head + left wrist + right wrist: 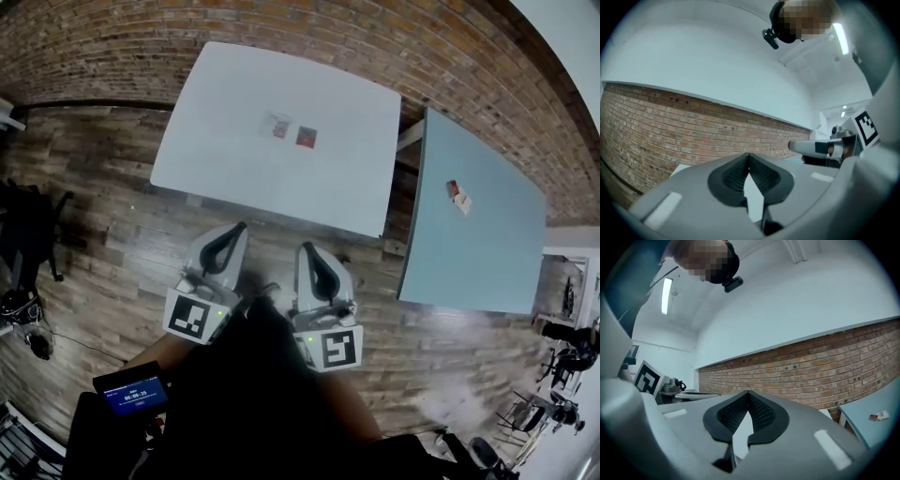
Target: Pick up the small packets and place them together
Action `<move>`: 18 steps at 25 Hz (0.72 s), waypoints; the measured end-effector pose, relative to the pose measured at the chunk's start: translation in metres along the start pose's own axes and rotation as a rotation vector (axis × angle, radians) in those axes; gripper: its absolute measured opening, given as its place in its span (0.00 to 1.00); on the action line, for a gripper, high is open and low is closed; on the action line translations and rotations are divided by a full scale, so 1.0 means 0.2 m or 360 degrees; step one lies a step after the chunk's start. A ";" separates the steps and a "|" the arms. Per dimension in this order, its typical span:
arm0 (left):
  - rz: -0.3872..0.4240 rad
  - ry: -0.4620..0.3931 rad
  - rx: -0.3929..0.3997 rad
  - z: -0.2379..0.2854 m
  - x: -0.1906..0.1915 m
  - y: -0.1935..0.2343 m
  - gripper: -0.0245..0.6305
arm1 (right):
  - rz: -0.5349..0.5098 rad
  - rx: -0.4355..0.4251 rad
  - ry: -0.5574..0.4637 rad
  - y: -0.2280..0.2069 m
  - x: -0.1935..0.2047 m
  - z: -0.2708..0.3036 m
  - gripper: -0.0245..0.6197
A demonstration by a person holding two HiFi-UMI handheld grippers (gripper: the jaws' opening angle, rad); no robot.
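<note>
Closed and empty, left gripper and right gripper are held level; flat square packets are seen at twelve o'clock on smooth table.

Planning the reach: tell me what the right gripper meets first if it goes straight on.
Probably the brick wall, passing just over the white table; height is unclear, so the table's near edge could come first.

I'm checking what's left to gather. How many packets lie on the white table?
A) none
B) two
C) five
B: the white table bears one packet and a second packet right beside it.
</note>
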State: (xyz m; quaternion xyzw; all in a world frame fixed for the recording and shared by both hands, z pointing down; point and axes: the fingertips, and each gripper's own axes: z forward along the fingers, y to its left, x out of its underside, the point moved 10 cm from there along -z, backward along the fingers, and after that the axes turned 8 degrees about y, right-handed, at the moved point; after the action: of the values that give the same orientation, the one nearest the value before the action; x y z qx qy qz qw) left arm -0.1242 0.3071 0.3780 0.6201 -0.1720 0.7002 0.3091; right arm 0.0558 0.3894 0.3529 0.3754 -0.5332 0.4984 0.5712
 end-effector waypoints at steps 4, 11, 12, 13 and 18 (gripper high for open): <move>0.0029 0.0029 -0.0011 -0.07 0.00 0.01 0.04 | -0.0070 0.0027 -0.0009 0.06 -0.03 -0.03 0.04; 0.0035 -0.0031 -0.0017 -0.20 0.00 0.06 0.04 | -0.0179 0.0092 -0.0031 0.17 -0.09 -0.08 0.04; 0.0031 -0.0036 -0.0021 -0.20 -0.01 0.07 0.04 | -0.0188 0.0103 -0.0033 0.17 -0.09 -0.09 0.04; 0.0029 -0.0044 -0.0023 -0.19 -0.01 0.07 0.04 | -0.0197 0.0113 -0.0033 0.17 -0.10 -0.09 0.04; 0.0039 -0.0107 0.0007 -0.17 -0.07 0.05 0.04 | -0.0203 0.0168 -0.0033 0.14 -0.12 -0.13 0.04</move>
State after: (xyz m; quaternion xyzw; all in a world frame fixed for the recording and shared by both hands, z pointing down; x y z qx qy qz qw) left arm -0.1566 0.3176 0.3599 0.6417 -0.1883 0.6832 0.2932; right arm 0.0369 0.4171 0.3220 0.4434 -0.4870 0.4846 0.5757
